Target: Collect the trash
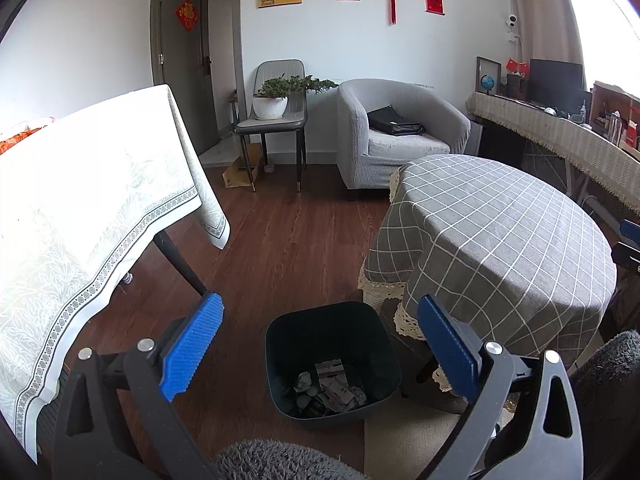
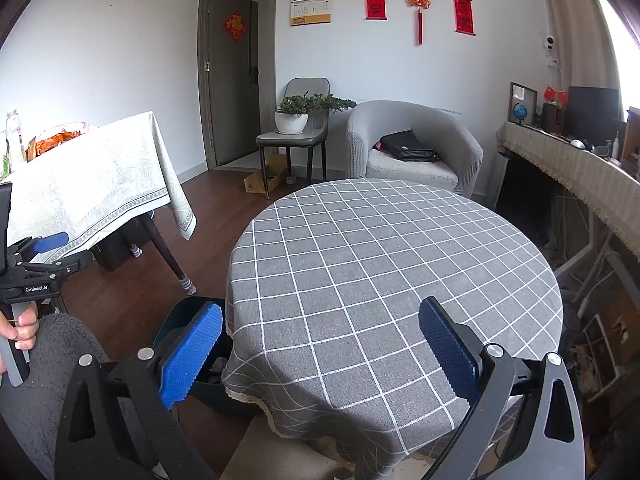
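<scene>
**Both grippers empty, trash lying in the bin on the floor**

While the left gripper [image 1: 320, 344] hangs above the floor with its blue pads [image 1: 191, 350] spread wide, nothing is between them. Directly under this gap stands the dark trash bin [image 1: 334, 322] on the wooden floor [image 1: 276, 248], just beside the round table [image 1: 500, 240] with the grey checked cloth. At the bottom of the bin lies the trash [image 1: 330, 390]: crumpled paper and some small torn packages, all in one loose heap. I cannot read what the packages are.

From the right wrist view, the right gripper [image 2: 320, 348] is over the near edge of the round table, and its blue pads [image 2: 190, 354] are also far apart and hold nothing. The grey checked cloth fills most of this view. The trash bin shows only in part here, behind the left pad and beside the hanging edge of the cloth.

At the left border of the right wrist view a hand [image 2: 20, 328] grips the handle of the left gripper, with a grey fuzzy sleeve [image 2: 52, 364] below it.

On the left side stands a second table [image 1: 92, 184] with a pale patterned cloth. Against the far wall are a grey armchair [image 1: 400, 132] with a black bag [image 1: 394, 122] on its seat, and a chair [image 1: 276, 120] which carries a potted plant [image 1: 276, 100]. A cardboard box [image 1: 240, 168] lies on the floor under that chair.
</scene>
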A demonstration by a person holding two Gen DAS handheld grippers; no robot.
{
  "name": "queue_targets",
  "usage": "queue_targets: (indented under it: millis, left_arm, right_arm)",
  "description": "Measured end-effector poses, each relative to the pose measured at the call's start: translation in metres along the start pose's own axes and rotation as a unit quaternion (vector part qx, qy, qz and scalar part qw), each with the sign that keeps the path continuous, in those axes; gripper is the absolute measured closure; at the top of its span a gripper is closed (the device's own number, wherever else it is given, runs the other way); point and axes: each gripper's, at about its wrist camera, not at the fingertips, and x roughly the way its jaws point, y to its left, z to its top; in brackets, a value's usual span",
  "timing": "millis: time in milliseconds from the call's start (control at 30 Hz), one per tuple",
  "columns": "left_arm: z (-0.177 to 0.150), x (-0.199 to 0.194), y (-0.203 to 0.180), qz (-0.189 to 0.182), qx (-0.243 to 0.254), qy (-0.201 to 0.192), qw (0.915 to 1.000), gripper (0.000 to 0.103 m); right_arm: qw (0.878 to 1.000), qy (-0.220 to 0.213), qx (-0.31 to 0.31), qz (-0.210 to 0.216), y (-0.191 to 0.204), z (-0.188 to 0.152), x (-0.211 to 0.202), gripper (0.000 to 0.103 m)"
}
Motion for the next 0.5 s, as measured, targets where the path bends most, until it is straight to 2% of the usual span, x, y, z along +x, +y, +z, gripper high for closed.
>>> queue_targets:
  millis: [500]
  left_arm:
    - [-0.0027,0.0006,0.0057,-0.006,-0.01,0.005,0.9999,0.003]
  right_arm:
    - [1.0,0.003,0.002,0.0,0.0011,0.001,0.0003,0.003]
